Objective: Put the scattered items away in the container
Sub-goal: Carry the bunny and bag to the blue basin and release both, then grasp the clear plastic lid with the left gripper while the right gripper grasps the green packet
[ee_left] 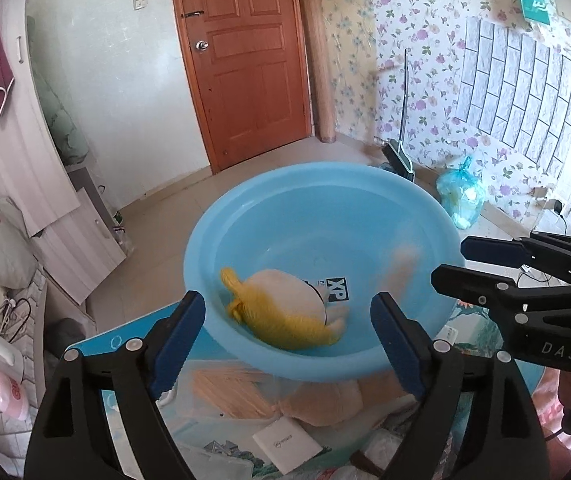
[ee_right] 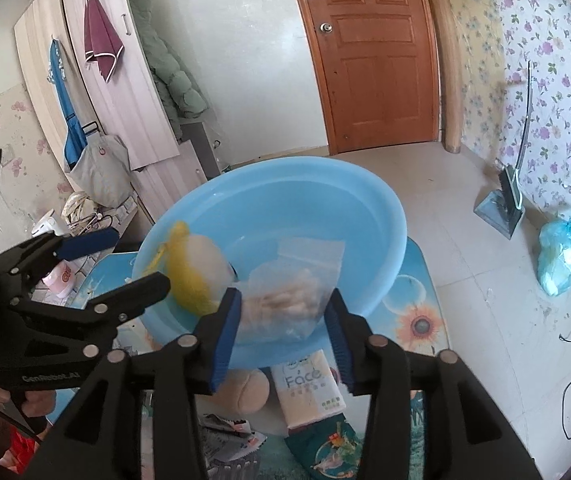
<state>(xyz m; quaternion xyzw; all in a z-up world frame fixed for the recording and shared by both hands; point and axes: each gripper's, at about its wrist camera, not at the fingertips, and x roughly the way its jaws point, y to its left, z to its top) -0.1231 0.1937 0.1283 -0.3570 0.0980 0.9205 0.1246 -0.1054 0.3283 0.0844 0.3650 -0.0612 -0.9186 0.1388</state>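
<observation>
The round light-blue plastic basin sits on the blue printed table top and already holds part of the clutter. A yellow-and-cream plush toy lies on its floor toward the near-left wall. A clear plastic bag of pale snack pieces is blurred just over the near rim, between the pads of the right gripper; its jaws are parted and do not appear to press the bag, so I judge the bag to be dropping in.

The left gripper hangs over the near rim with its fingers spread wide and nothing between them.

A fair share is left on the table in front of the basin: a tan stuffed toy, a white tissue pack printed "Face", a bundle of thin wooden sticks, a small white card and a crumpled foil wrapper.
</observation>
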